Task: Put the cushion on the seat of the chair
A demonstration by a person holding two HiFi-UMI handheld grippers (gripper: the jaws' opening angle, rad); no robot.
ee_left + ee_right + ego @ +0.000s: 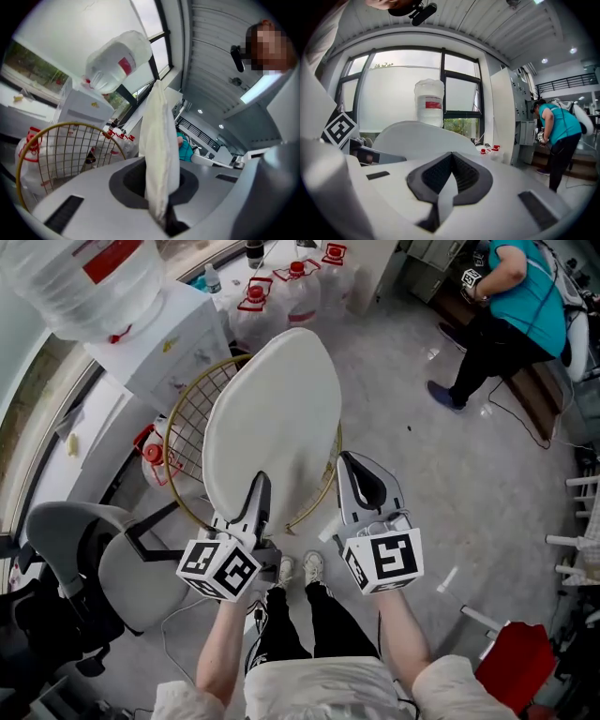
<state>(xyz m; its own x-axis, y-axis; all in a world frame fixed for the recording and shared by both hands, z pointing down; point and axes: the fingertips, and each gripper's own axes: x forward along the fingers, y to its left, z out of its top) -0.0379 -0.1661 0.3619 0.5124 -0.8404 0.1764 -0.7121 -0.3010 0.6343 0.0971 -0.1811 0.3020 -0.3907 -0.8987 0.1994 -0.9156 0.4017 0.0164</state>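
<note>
The cushion (272, 418), a pale oval pad, sits in the middle of the head view, held in the air over the gold wire chair (192, 418). The chair's round mesh back and rim show at the cushion's left and lower right, while the seat is hidden beneath it, so whether the two touch cannot be told. The left gripper (255, 491) has the cushion's lower left edge. In the left gripper view its fingers (84, 187) are narrow and clamped on the cushion (159, 140), which stands edge-on between the dark pads and rises toward the top of the frame, with the chair (65, 150) at the lower left. The right gripper (349, 465) lies just beside the cushion's lower right edge. In the right gripper view its fingers (436, 176) are drawn together with the tips meeting, and the cushion (412, 136) shows as a pale dome just behind them, not between them. At the upper left of the head view stands a white water cooler (173, 343) with a large bottle (84, 282) on top. Water jugs (295, 292) with red caps stand along the top edge. A grey office chair (122, 568) fills the lower left, and a person in a teal top (520, 306) bends over at the upper right on the grey floor (450, 484).
</note>
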